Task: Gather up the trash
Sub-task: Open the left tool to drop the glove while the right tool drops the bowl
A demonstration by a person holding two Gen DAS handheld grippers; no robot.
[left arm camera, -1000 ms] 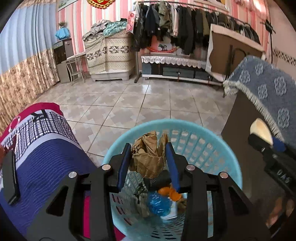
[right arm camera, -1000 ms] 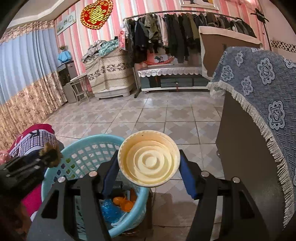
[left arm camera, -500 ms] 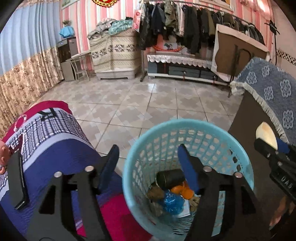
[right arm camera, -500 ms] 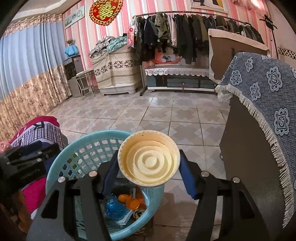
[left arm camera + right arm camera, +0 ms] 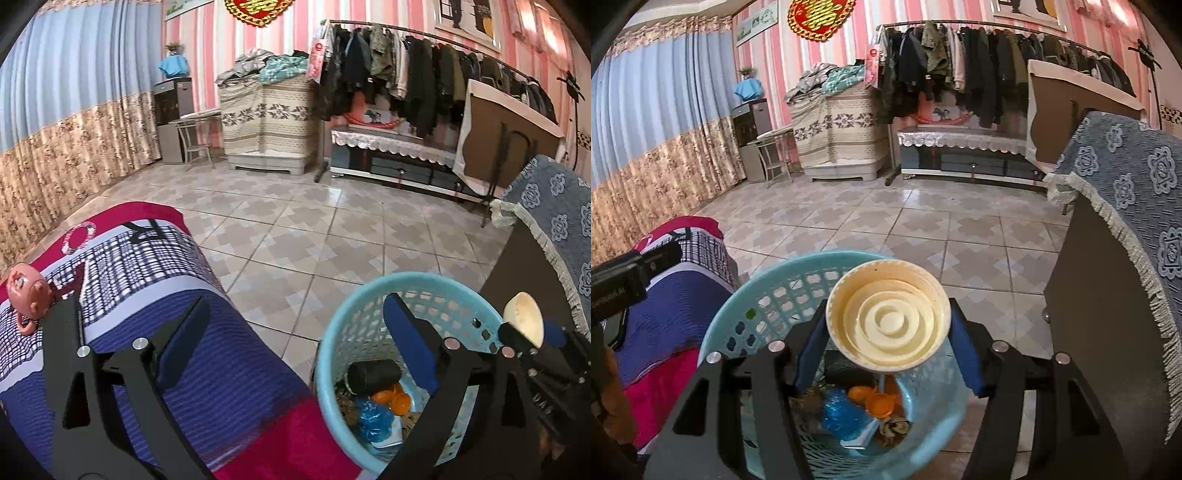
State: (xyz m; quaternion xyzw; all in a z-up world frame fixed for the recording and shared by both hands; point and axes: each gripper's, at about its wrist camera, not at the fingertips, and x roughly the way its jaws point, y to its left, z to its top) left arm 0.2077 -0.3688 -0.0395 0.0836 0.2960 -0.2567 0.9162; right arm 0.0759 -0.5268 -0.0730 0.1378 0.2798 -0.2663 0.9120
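Step in hand, as judged: drop of cream cup (image 5: 888,320) into blue basket (image 5: 768,291). Cup pinched between jaws of right gripper (image 5: 886,350), base toward camera, poised above basket's opening, not yet released; also visible at right edge of left wrist view (image 5: 523,319). Left gripper (image 5: 295,350) with jaws opening, already spread wide, nothing between them; one finger over striped blanket (image 5: 155,273), the other over basket rim (image 5: 343,314).

Basket contents: black cylinder (image 5: 373,374), orange caps (image 5: 391,397), blue crumpled wrapper (image 5: 375,417), brownish scraps lower down, hard to identify.

Next move, estimated: release of cup only once its whole rim sits inside basket's rim; wide cup and tilted hold, so some risk of clipping near edge and tipping out onto tiled floor (image 5: 332,236). Pink toy (image 5: 29,291) on blanket: trash or not, cannot tell.
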